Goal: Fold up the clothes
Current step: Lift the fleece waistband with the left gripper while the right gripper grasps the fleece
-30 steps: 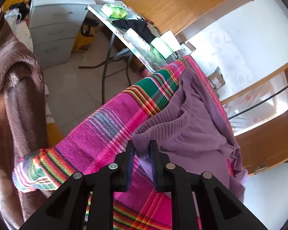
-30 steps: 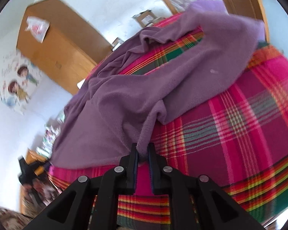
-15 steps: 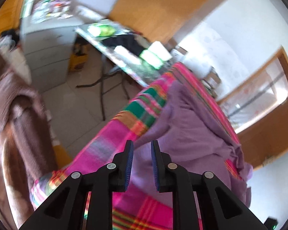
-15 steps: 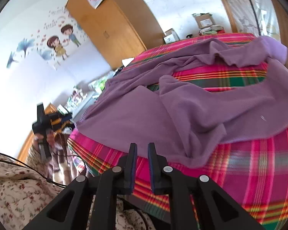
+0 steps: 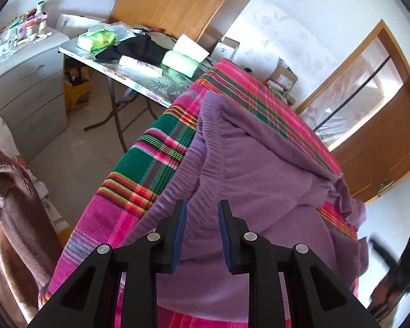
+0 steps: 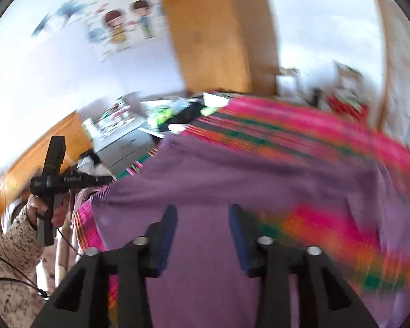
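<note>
With nothing gripped, both just-opened grippers, left gripper (image 5: 199, 218) narrow and right gripper (image 6: 202, 218) wider, are held above the purple fleece garment (image 5: 248, 180), its waistband nearer the left.

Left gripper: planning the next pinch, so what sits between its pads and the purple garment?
Nothing: the left wrist view shows the left gripper open above the purple garment.

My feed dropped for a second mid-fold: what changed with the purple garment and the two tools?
Both tools let go. The left tool had pinched the purple garment; its jaws have just been opening, empty. The right tool released the hem, opened wide and swung away. The garment is still spread on the plaid blanket.
</note>
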